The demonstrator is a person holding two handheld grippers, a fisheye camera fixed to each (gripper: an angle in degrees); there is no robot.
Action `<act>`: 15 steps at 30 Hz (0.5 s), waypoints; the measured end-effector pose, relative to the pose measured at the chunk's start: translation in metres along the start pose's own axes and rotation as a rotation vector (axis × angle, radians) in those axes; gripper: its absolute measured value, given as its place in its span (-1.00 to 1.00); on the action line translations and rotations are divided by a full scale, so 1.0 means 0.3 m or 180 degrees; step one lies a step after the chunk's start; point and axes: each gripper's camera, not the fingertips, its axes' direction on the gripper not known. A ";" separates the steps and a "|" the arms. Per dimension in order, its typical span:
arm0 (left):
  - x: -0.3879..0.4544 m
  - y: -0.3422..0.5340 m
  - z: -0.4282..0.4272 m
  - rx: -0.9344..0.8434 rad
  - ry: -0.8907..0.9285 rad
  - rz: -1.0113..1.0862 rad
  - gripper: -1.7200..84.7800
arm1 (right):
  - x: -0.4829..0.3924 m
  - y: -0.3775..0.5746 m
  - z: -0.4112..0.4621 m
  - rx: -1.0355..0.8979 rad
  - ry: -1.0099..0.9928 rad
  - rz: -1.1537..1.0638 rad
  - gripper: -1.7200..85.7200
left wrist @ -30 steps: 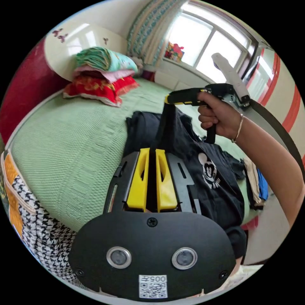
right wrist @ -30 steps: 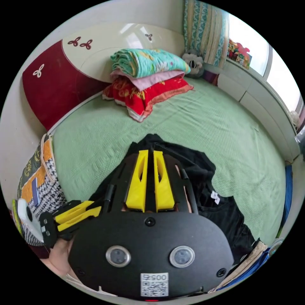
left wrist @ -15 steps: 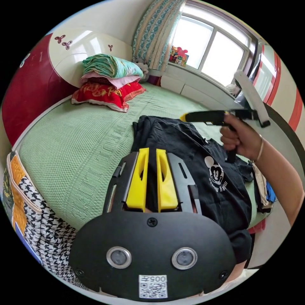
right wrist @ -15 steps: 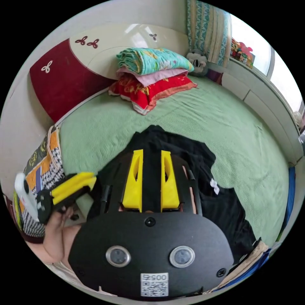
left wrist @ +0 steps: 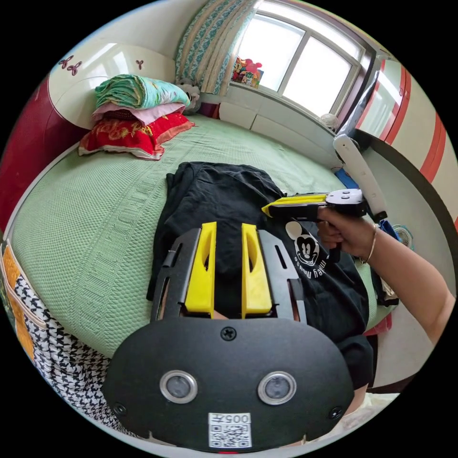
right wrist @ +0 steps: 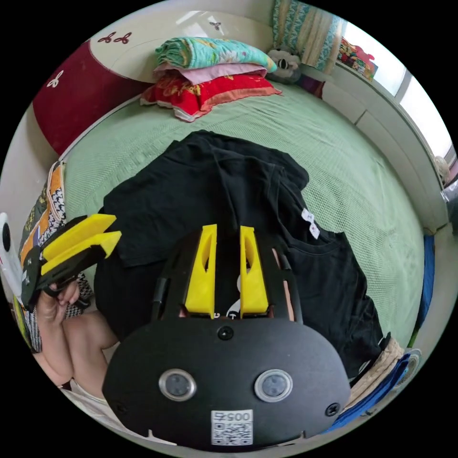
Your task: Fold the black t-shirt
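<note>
Black t-shirt (right wrist: 210, 191) flat near bed (right wrist: 334, 157) edge; left gripper (left wrist: 228, 229) and right gripper (right wrist: 223, 231) fingers parted, empty.

Black t-shirt (right wrist: 200, 191): near hem hidden behind right gripper (right wrist: 226, 267) housing, 6 o'clock. Clothes pile (right wrist: 381, 377) at 4 o'clock cut off by frame edge; t-shirt's neck label (right wrist: 310, 224) too small to read.

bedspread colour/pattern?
Plain pale green bedspread with a woven raised texture; clearest in the right gripper view.
</note>
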 end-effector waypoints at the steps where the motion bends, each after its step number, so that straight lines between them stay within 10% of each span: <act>1: 0.002 -0.003 0.003 -0.0005 0.0014 -0.0004 -0.75 | -0.008 -0.010 0.005 -0.0070 0.0256 0.0035 -0.93; 15: 0.088 -0.027 0.059 -0.0087 -0.0019 0.0045 -0.75 | 0.079 0.086 -0.119 0.0315 -0.0009 0.0322 -0.88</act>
